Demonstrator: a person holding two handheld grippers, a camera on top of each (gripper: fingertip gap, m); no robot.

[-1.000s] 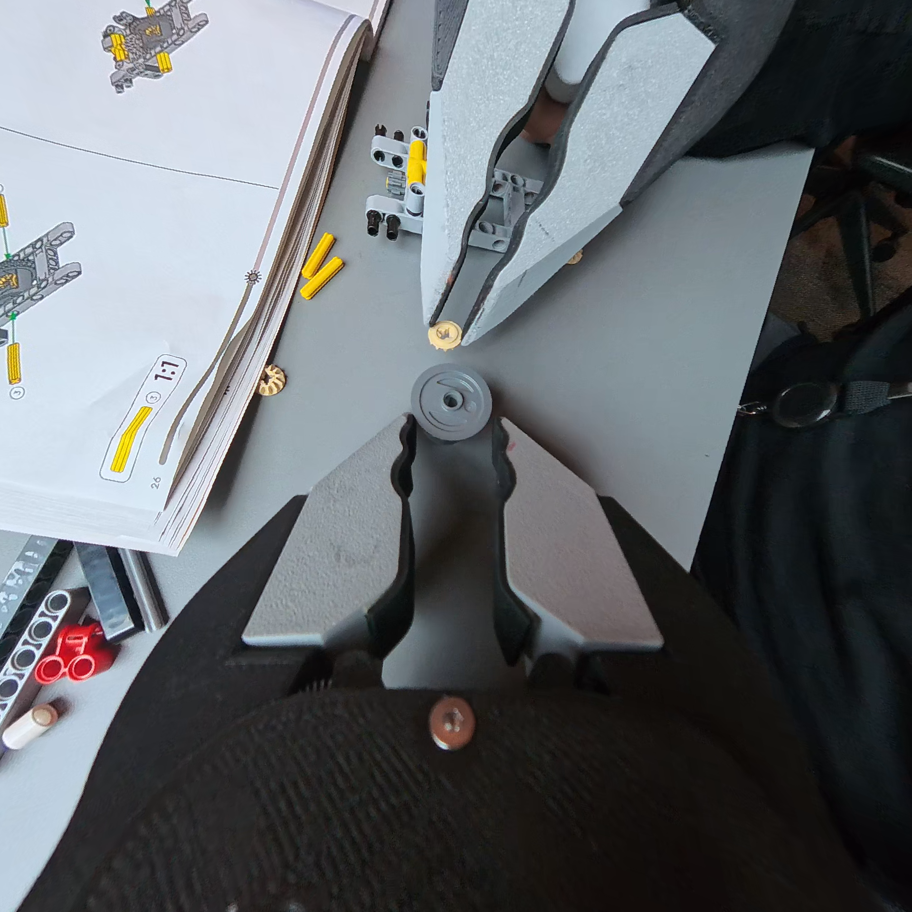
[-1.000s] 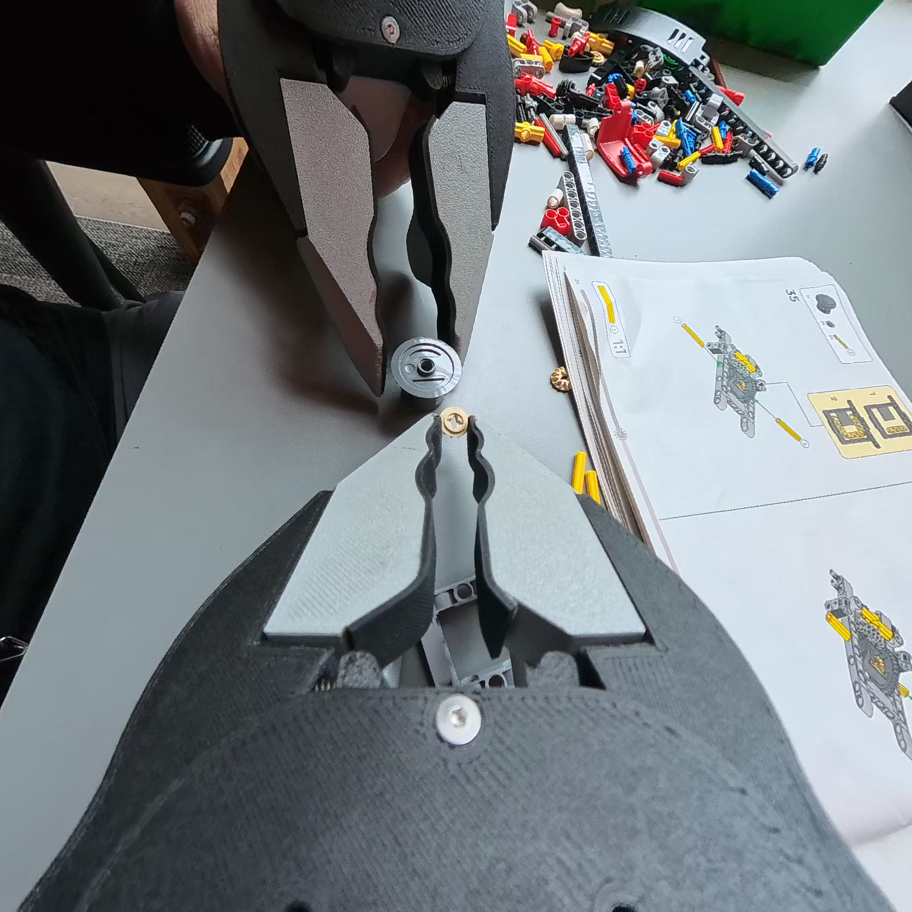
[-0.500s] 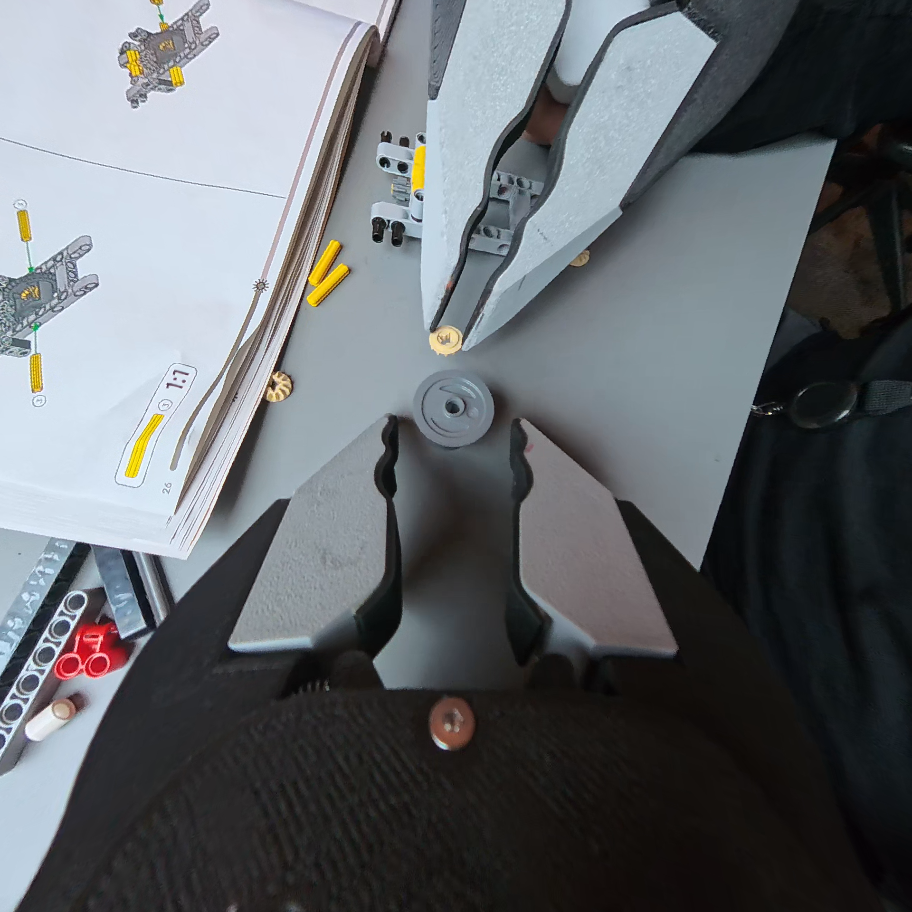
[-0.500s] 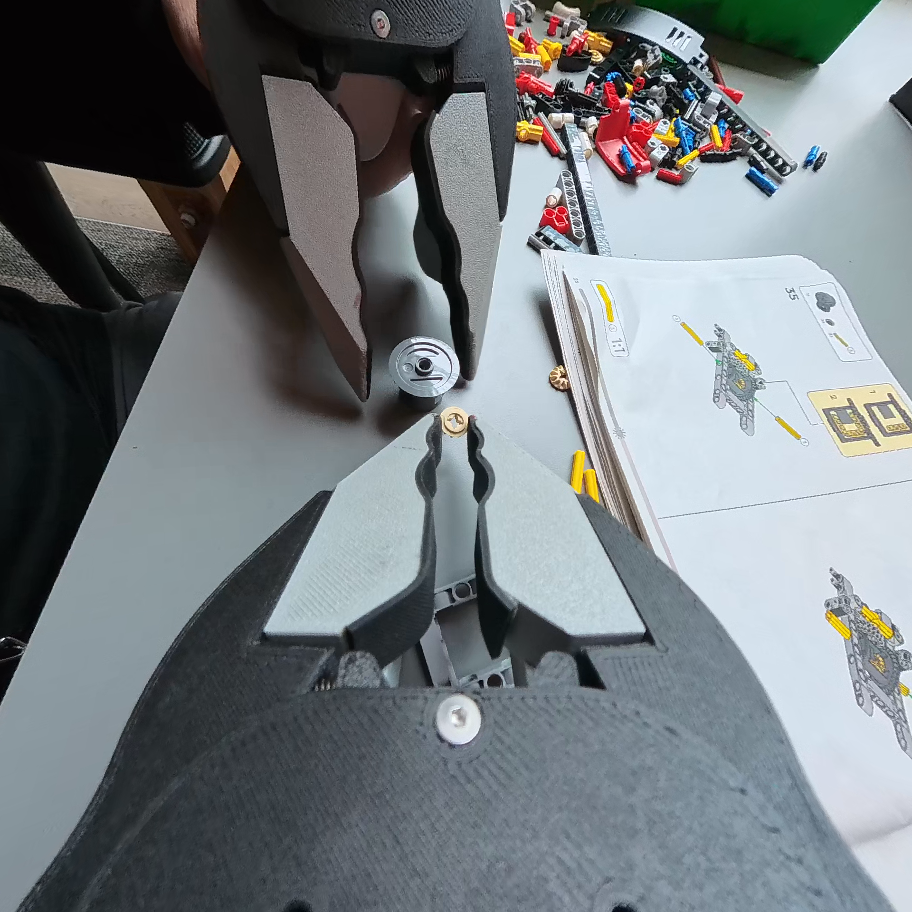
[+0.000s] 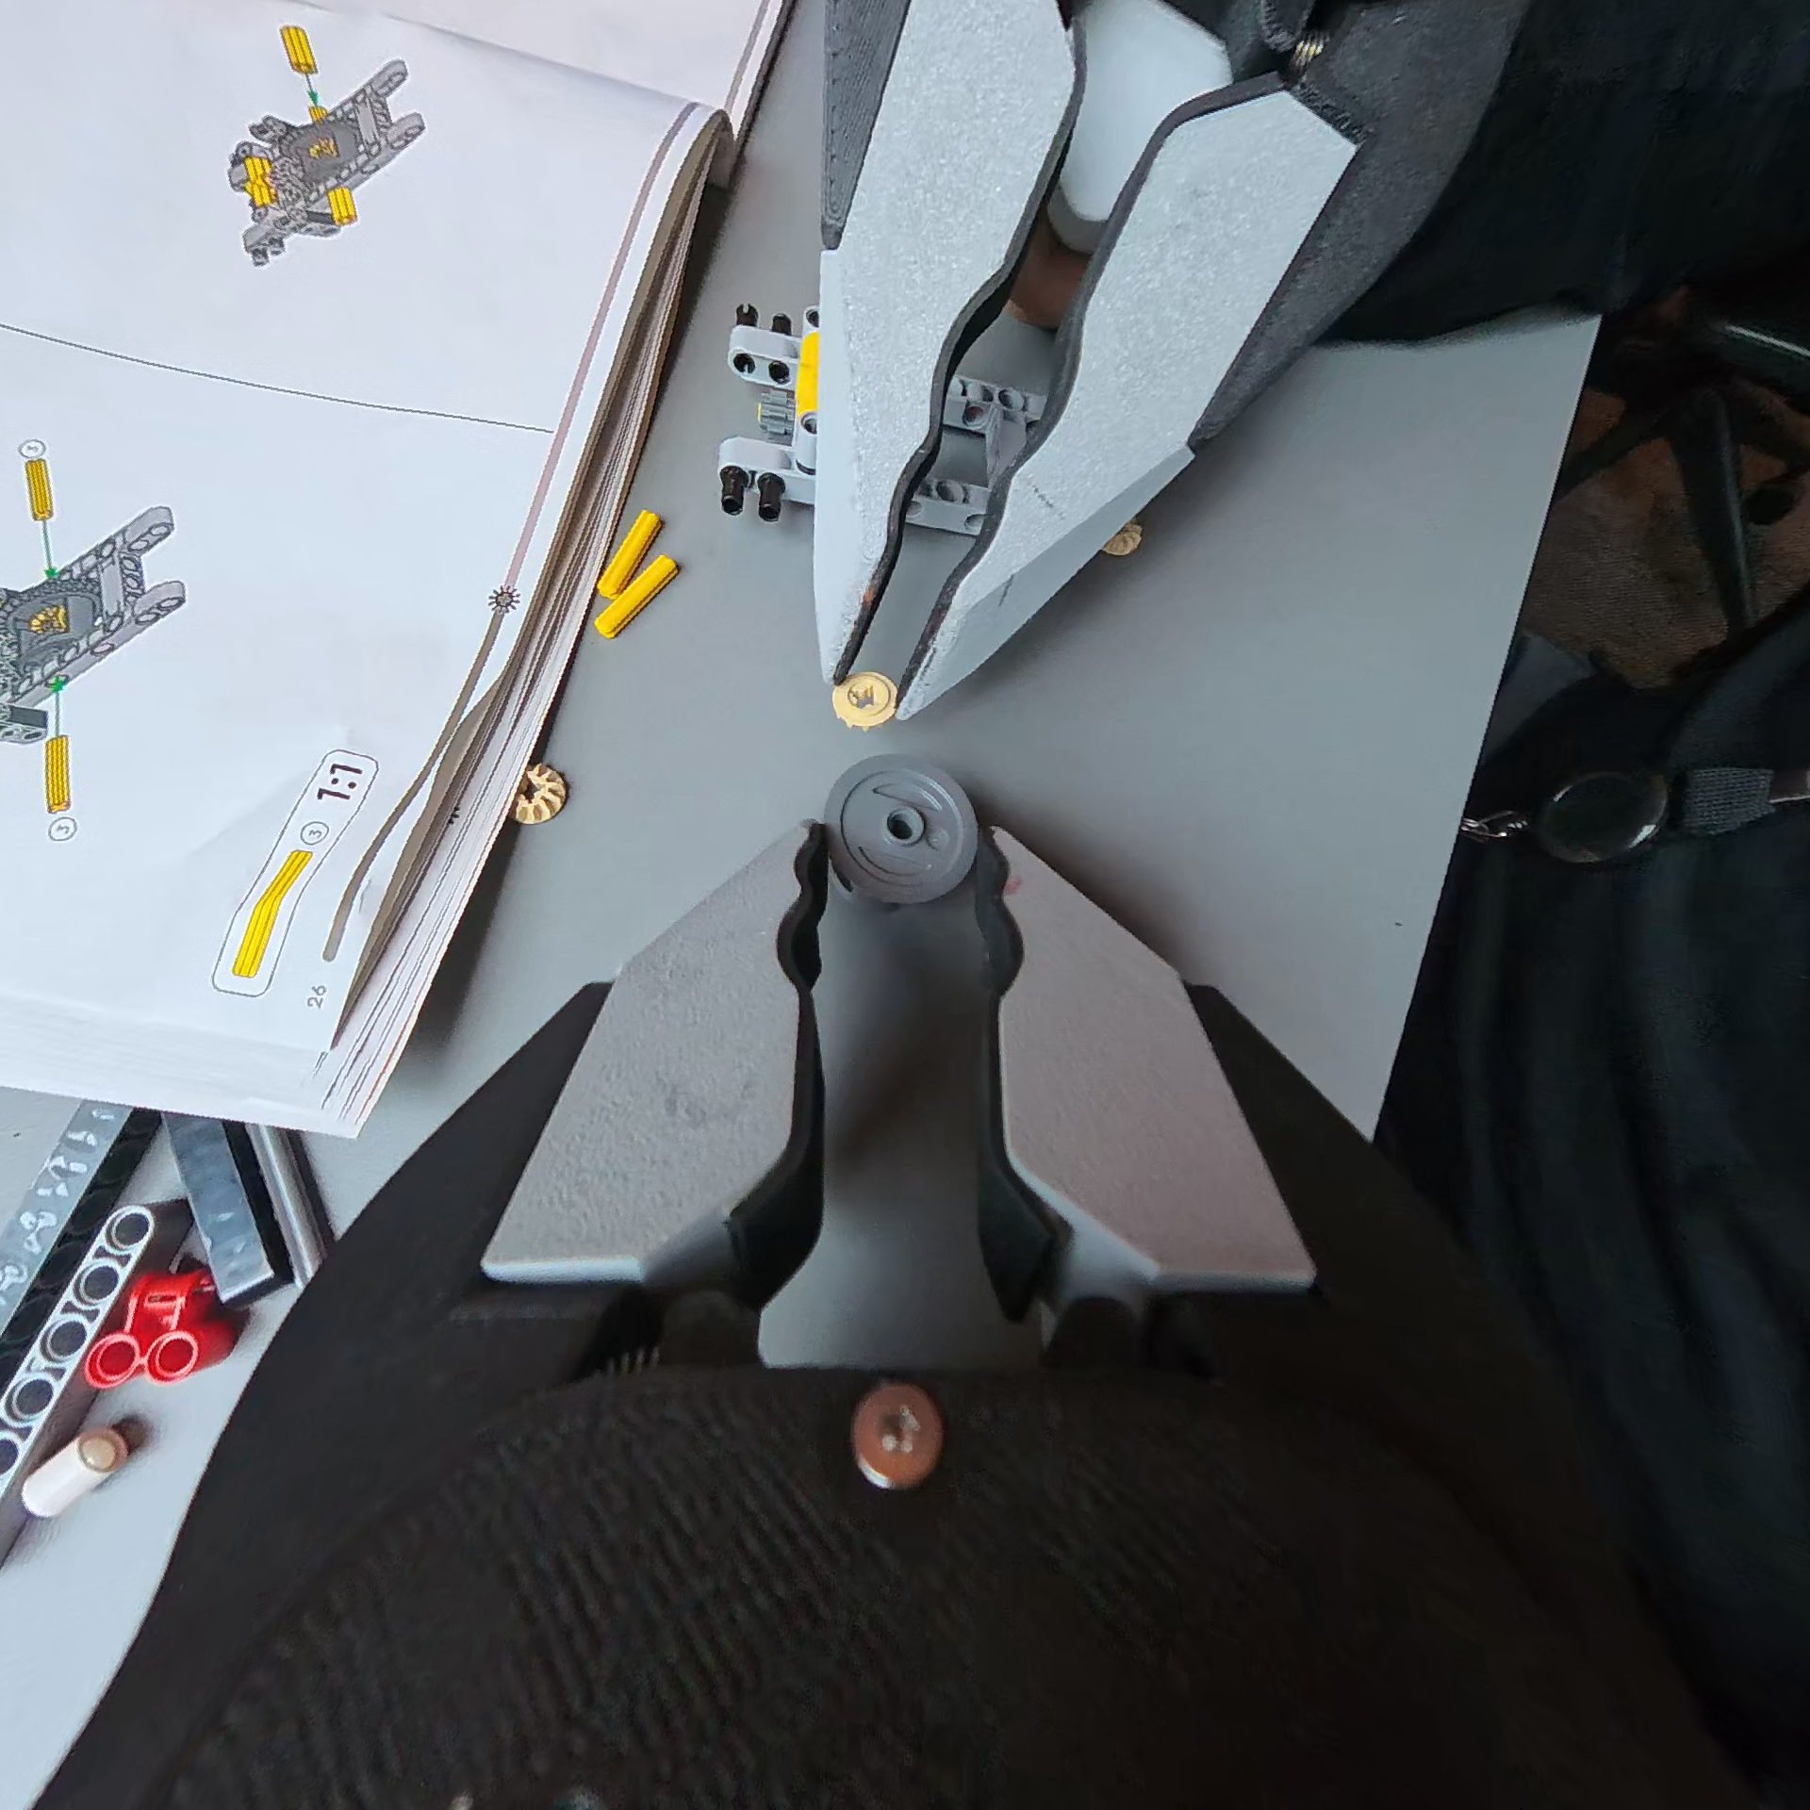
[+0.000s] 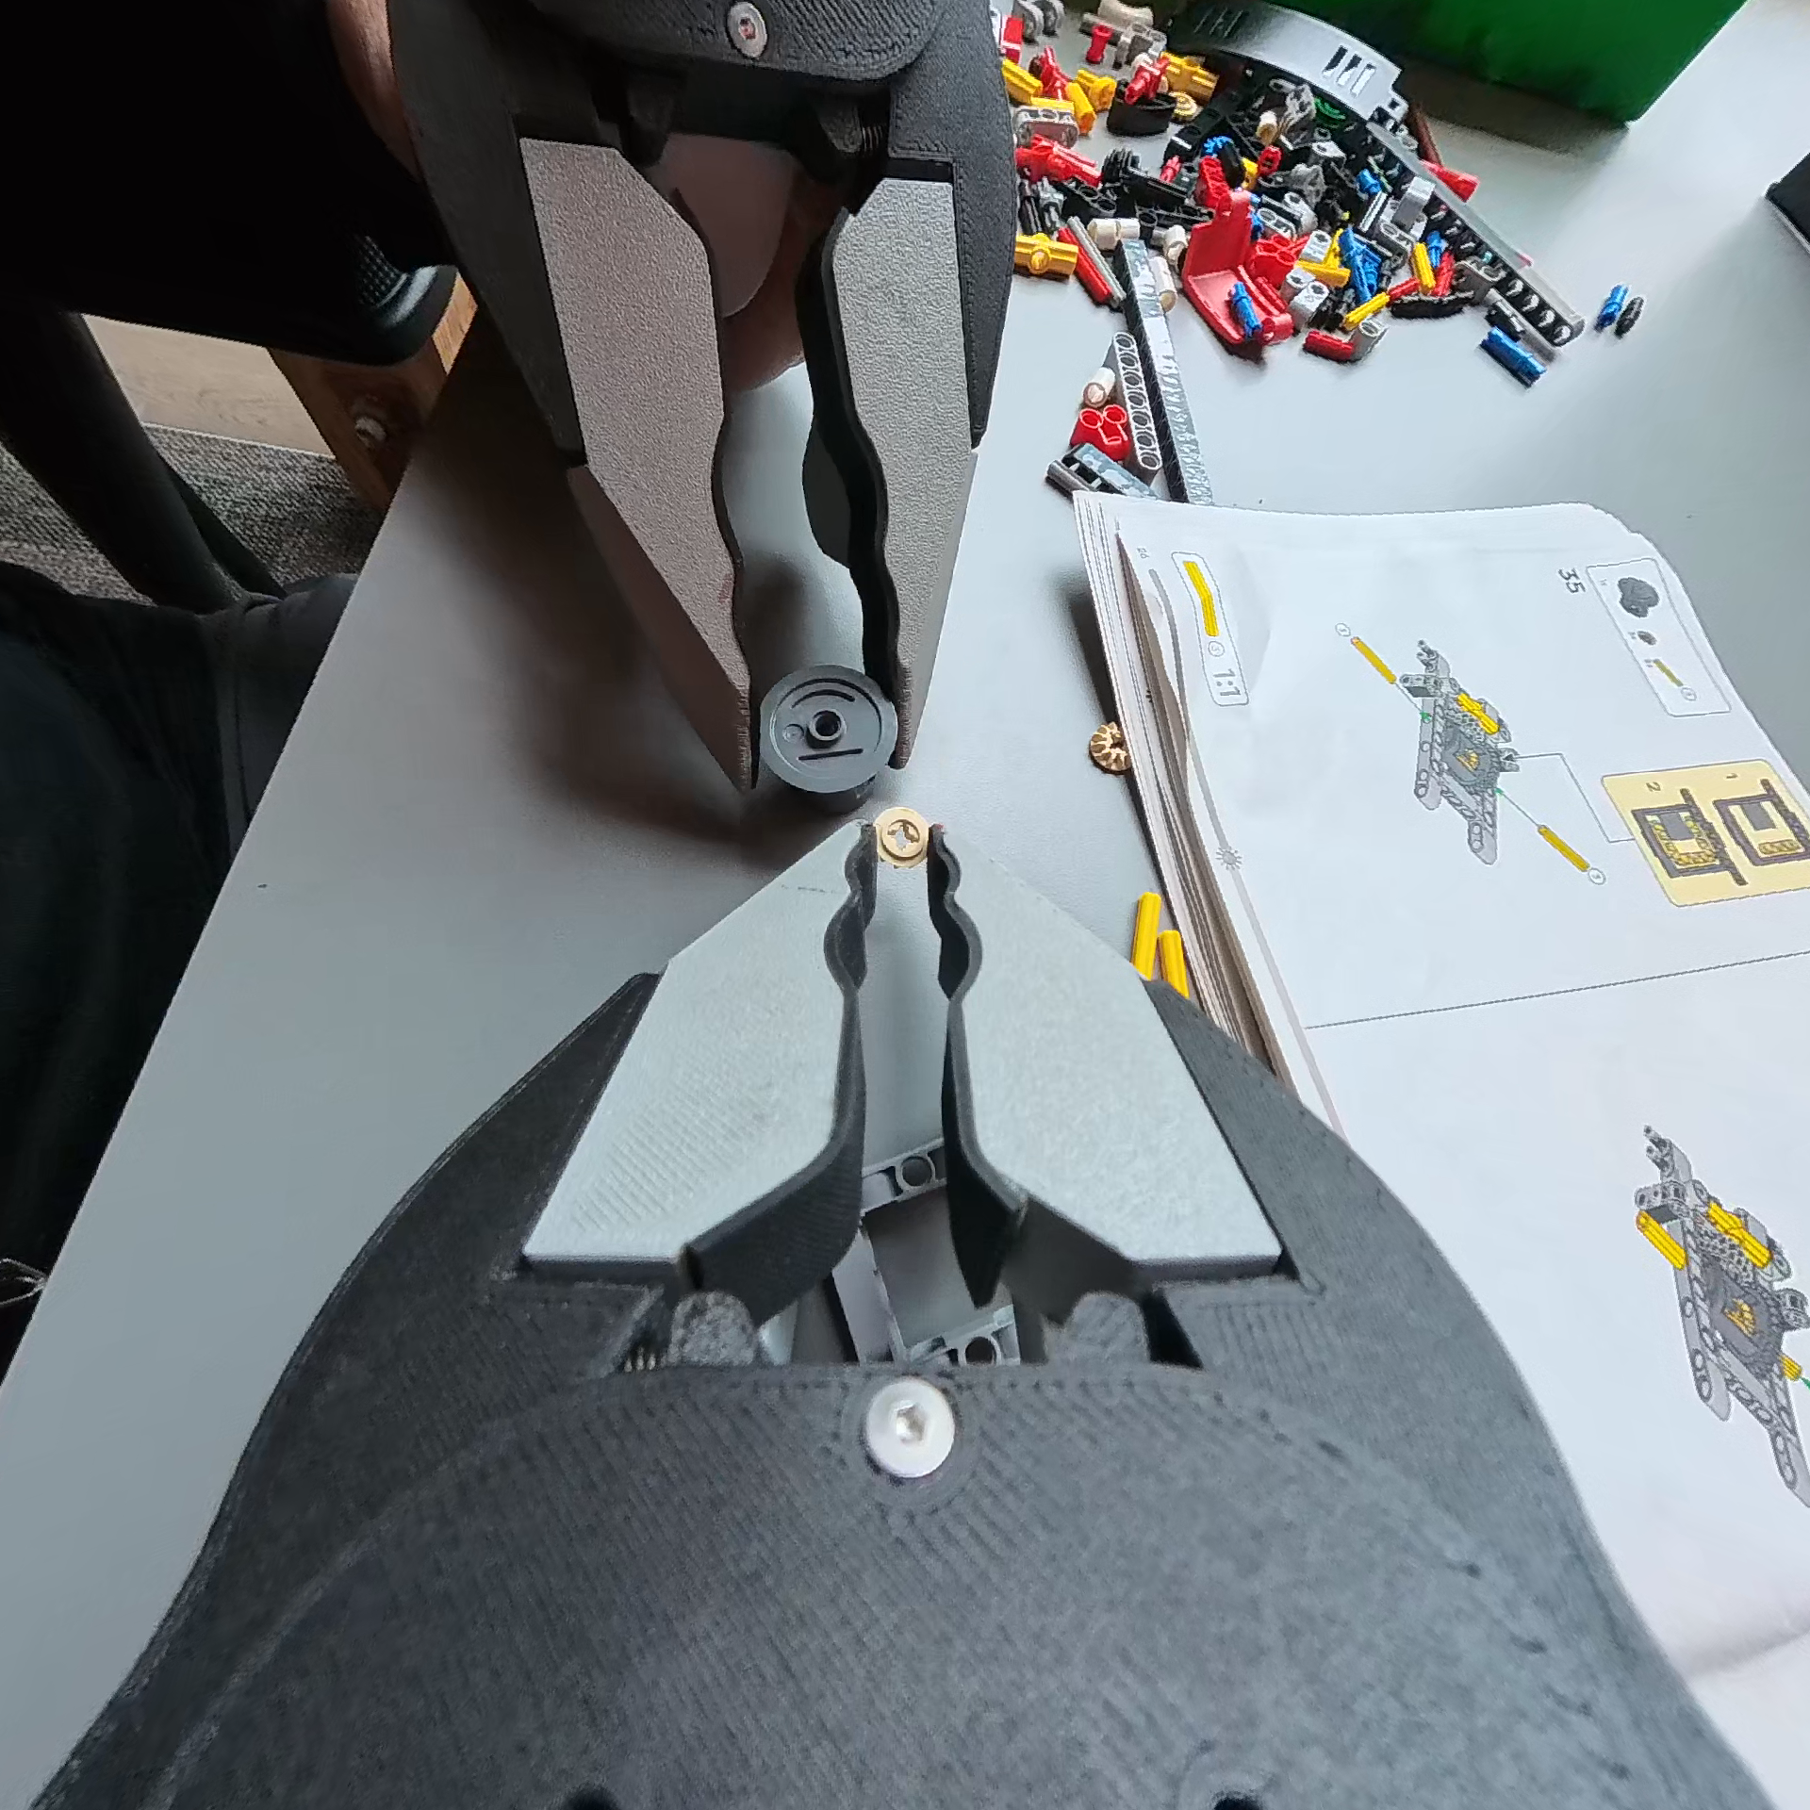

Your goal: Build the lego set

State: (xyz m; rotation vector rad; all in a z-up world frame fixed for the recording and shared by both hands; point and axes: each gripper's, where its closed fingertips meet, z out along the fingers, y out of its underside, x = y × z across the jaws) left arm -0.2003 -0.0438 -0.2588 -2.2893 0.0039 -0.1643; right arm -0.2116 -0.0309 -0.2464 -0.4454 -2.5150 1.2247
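Observation:
A round grey disc piece (image 5: 899,831) stands on the grey table (image 5: 1224,744). My left gripper (image 5: 899,850) is shut on it, one fingertip touching each side. The right wrist view shows the disc (image 6: 828,730) held between the left gripper's (image 6: 823,766) tips. My right gripper (image 6: 902,838) is shut on a small tan gear (image 6: 902,835) and holds it just in front of the disc, a small gap apart. The left wrist view shows the gear (image 5: 865,698) at the right gripper's (image 5: 872,690) tips.
An open instruction booklet (image 5: 294,490) lies left. Two yellow axles (image 5: 635,576) and a tan gear (image 5: 539,793) lie by its edge. A partly built grey assembly (image 5: 774,431) sits under the right gripper. A pile of loose pieces (image 6: 1273,196) lies farther off. The table edge (image 5: 1469,784) is close. Only a small space, under 4 cm, lies between the two pairs of fingers.
My left gripper opened and drew back from the grey disc half a second ago, and has now moved forward and closed on it. The right gripper has held still with the gear.

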